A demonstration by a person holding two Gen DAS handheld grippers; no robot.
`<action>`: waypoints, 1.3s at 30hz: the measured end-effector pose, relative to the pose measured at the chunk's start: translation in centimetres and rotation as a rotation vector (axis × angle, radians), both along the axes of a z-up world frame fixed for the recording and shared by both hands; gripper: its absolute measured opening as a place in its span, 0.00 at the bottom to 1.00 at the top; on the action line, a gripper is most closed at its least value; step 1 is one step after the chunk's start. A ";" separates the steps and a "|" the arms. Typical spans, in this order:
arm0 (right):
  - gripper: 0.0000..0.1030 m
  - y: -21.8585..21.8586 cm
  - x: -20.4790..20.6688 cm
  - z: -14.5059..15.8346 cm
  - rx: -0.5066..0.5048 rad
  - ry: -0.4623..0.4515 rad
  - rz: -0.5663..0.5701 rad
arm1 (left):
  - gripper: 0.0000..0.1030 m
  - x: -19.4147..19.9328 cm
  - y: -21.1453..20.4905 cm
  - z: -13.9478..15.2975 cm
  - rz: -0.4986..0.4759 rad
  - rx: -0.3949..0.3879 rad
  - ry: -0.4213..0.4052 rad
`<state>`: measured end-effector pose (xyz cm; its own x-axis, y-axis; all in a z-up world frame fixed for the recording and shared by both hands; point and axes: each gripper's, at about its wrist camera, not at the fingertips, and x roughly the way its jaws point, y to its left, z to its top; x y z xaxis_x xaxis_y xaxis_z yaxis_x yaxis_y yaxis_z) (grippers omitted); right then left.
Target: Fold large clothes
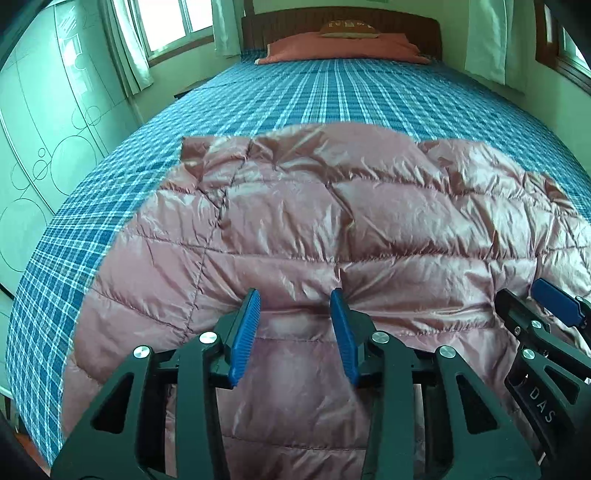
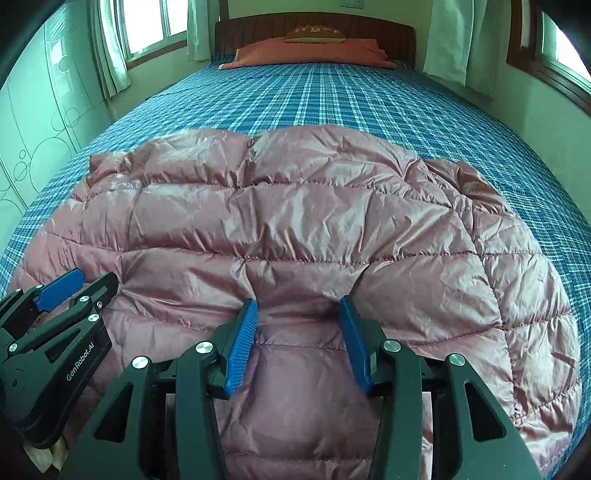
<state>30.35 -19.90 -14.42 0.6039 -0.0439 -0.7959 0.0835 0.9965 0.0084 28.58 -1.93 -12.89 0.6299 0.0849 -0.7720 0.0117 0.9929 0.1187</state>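
A puffy, quilted pink down jacket (image 1: pixel 369 206) (image 2: pixel 295 206) lies spread over the near end of a bed with a blue plaid sheet (image 1: pixel 332 96) (image 2: pixel 332 92). My left gripper (image 1: pixel 293 295) points down at the jacket's near part. A bulge of pink fabric is pinched between its blue pads, and creases run out from both tips. My right gripper (image 2: pixel 299 301) grips a similar bulge a little to the right, with the fabric puckered at both pads. Each gripper shows at the edge of the other's view: the right gripper (image 1: pixel 554 302) and the left gripper (image 2: pixel 62 284).
An orange pillow (image 1: pixel 343 48) (image 2: pixel 310 53) with a small brown cushion on it lies against the dark wooden headboard (image 1: pixel 406 22). A pale green wardrobe (image 1: pixel 44 129) stands to the left of the bed. Curtained windows flank the headboard. Bare plaid sheet stretches beyond the jacket.
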 end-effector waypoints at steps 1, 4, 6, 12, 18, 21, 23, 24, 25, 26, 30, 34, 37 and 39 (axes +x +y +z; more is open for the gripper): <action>0.45 0.1 0.2 0.5 -0.004 -0.010 0.000 | 0.38 0.0 -0.1 0.7 0.001 0.007 -0.023; 0.45 0.4 1.2 1.5 -0.013 -0.029 0.004 | 0.39 0.8 -0.6 1.6 -0.011 0.028 -0.051; 0.45 0.5 2.1 1.4 -0.016 -0.023 0.004 | 0.39 1.7 -0.9 1.4 -0.010 0.044 -0.041; 0.45 0.8 3.9 -1.5 -0.036 0.037 0.008 | 0.40 3.6 -1.3 -1.5 -0.004 0.077 0.020; 0.45 1.1 2.8 -0.4 -0.066 0.008 0.024 | 0.40 2.8 -1.4 -1.1 -0.018 0.075 0.001; 0.45 0.9 1.7 0.1 -0.055 -0.006 0.029 | 0.40 2.2 0.1 -0.2 0.006 0.041 -0.018; 0.45 1.2 1.6 -0.7 -0.072 0.011 0.035 | 0.41 2.0 0.8 -0.3 0.021 0.045 -0.018; 0.46 1.4 1.6 -1.3 -0.090 0.009 0.042 | 0.42 1.8 1.2 -0.6 0.025 0.043 -0.010; 0.47 1.5 1.6 -1.8 -0.099 0.001 0.042 | 0.46 1.8 1.4 -1.0 0.025 0.042 -0.006; 0.48 1.4 1.5 -2.0 -0.099 -0.003 0.040 | 0.48 1.6 1.6 -1.2 0.026 0.045 -0.011; 0.48 1.2 1.6 -2.2 -0.085 -0.004 0.036 | 0.48 1.8 1.5 -1.5 0.026 0.058 -0.015; 0.49 1.2 1.5 -2.4 -0.088 -0.010 0.033 | 0.48 2.0 1.3 -1.7 0.027 0.070 -0.018; 0.49 1.6 1.0 -2.5 -0.094 -0.015 0.030 | 0.48 1.9 1.4 -1.7 0.026 0.077 -0.020; 0.49 1.6 0.9 -2.6 -0.100 -0.017 0.030 | 0.48 1.8 1.5 -1.6 0.025 0.076 -0.019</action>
<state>31.29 -18.28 -17.03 0.6197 -0.1043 -0.7779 0.0547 0.9945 -0.0898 30.38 -0.43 -14.46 0.6410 0.1589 -0.7509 -0.0162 0.9809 0.1937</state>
